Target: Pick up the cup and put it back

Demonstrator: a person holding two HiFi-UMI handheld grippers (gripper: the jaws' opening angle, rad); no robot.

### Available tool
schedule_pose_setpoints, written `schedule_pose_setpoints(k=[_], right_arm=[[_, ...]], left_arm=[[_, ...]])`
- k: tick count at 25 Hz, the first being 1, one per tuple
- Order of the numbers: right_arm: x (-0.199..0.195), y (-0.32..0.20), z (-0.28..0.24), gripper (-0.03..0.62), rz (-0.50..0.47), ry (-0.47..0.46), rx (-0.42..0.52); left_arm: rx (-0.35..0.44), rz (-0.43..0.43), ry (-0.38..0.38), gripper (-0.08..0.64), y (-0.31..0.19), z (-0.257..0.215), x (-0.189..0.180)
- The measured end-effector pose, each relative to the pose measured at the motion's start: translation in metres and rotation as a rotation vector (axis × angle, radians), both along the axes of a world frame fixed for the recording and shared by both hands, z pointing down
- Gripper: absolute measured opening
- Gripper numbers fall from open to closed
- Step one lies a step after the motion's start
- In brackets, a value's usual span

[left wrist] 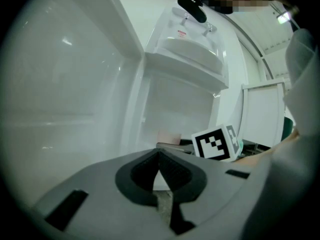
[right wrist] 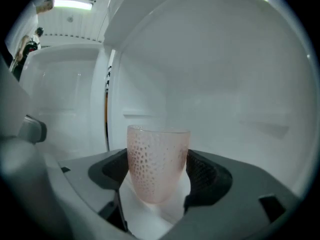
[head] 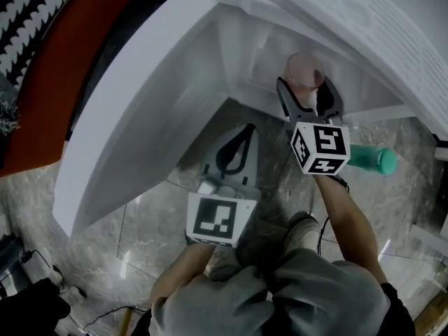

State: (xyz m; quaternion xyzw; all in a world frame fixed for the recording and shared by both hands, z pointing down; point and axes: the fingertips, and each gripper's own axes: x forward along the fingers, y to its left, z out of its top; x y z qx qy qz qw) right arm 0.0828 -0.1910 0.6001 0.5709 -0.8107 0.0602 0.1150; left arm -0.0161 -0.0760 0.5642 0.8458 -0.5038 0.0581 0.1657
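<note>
- Fingers [right wrist: 205, 176] of the right gripper [right wrist: 159, 173] were seen pressed against both sides of the cup [right wrist: 157, 159], one dark pad on each flank, so the cup was clamped between them.
- The cup, pink and dimpled, was held upright with its open rim upward, inside a white compartment [right wrist: 235, 84]; whether its base was touching the white surface beneath could not be told.
- In the head view the right gripper [head: 308, 93] was reached far into the compartment [head: 238, 40], with the cup [head: 302, 67] at its far end.
- The right forearm [head: 350, 215] was stretched forward from the near right, bare, with the marker cube [head: 320, 148] carried above the wrist and a green handle [head: 371, 159] jutting out to the right.
- The left gripper [left wrist: 160, 159] was shown with its jaws closed tip to tip and nothing gripped between the pads [left wrist: 177, 171].
- The left gripper [head: 241, 142] was held nearer and to the left of the right one, outside the compartment and over the grey marble floor [head: 140, 222], pointing far.
- The left forearm [head: 175, 278] was kept bent and close to the body.
- From the left gripper view the cup [left wrist: 169, 136] was glimpsed just left of the right gripper's marker cube [left wrist: 217, 144].
</note>
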Motion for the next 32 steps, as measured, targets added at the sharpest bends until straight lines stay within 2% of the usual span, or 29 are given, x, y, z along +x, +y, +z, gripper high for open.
schedule_pose_setpoints(k=[12, 17, 32], right_arm=[[-0.008, 0.079, -0.046, 0.365, -0.081, -0.037, 0.061], [-0.009, 0.102, -0.054, 0.365, -0.101, -0.057, 0.054], [-0.009, 0.113, -0.053, 0.365, -0.115, -0.048, 0.055]], left_arm=[[0.047, 0.011, -0.008, 0.014, 0.009, -0.017, 0.004], [0.064, 0.014, -0.017, 0.014, 0.011, -0.021, 0.005], [0.063, 0.022, -0.03, 0.014, 0.013, -0.021, 0.008]])
